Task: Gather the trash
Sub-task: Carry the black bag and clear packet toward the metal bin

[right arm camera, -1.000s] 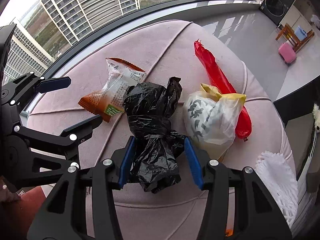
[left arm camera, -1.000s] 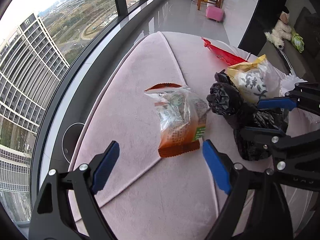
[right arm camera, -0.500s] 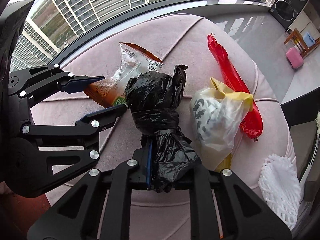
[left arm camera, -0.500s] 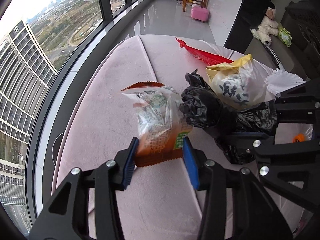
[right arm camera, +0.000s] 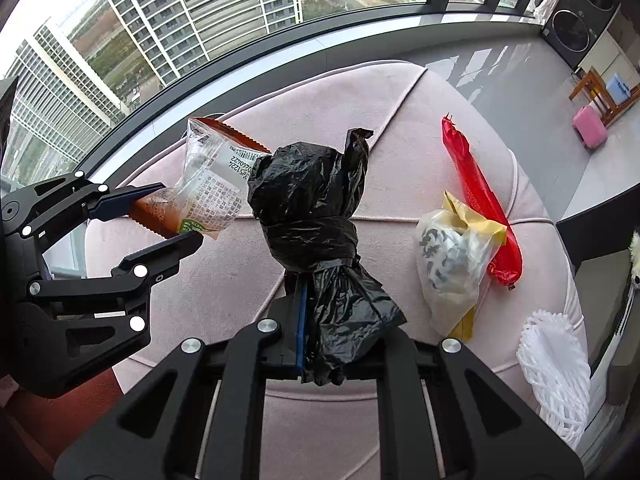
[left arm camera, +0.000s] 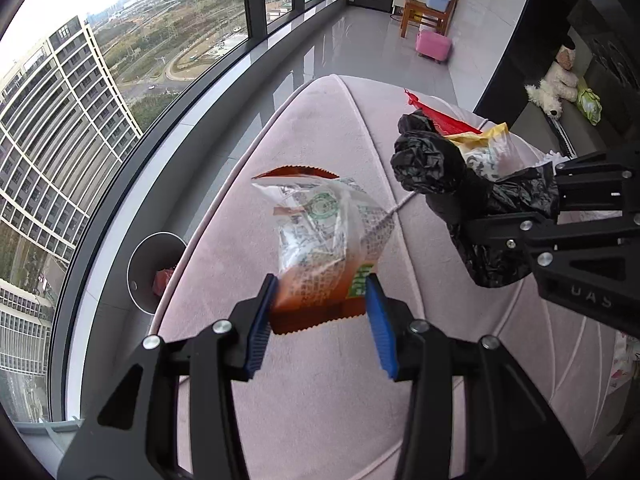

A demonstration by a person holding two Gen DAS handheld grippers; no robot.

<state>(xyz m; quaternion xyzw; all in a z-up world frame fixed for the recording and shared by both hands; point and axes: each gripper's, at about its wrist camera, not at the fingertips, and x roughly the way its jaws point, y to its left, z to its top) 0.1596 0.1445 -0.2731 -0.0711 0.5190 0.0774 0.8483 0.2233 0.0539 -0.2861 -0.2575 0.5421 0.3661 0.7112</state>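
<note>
The left gripper (left arm camera: 320,318) clamped the snack wrapper (left arm camera: 326,236), lifted off the pouf (left arm camera: 320,400). The right gripper's (right arm camera: 316,320) jaws pinched the black bag (right arm camera: 316,216), also raised. The white bag (right arm camera: 452,272), red wrapper (right arm camera: 480,196) and foam net (right arm camera: 554,364) remained near the right edge.

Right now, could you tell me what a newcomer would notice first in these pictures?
Probably the two held pieces of trash: the left tongs grip an orange snack wrapper, and the right tongs clamp a knotted black bag. Both hang above the pink cushion beside the high-rise window.
</note>
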